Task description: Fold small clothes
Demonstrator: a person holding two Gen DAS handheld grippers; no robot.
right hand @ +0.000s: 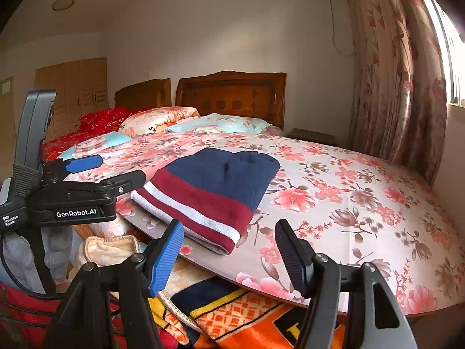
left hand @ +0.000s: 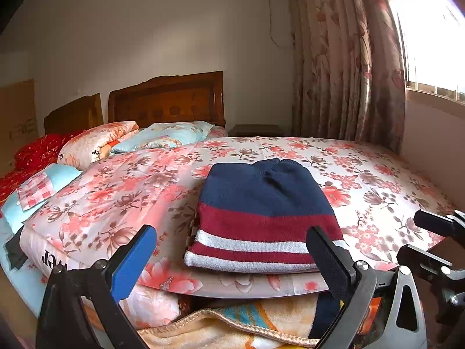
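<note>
Knit beanie [left hand: 261, 218] flat on floral bed sheet [left hand: 377, 180], dead ahead of both tools, just beyond tips. Long axis runs away from tools: striped cuff at near bed edge, navy crown far.

Left tool [left hand: 232, 258]: jaws wide apart, nothing held; cuff edge lies between and just past pads, no contact seen.

Right tool [right hand: 229, 253]: open wide, empty; cuff corner just ahead, slightly left of centre.

Judgement: both equally near; cuff hem is likely grab line.
</note>
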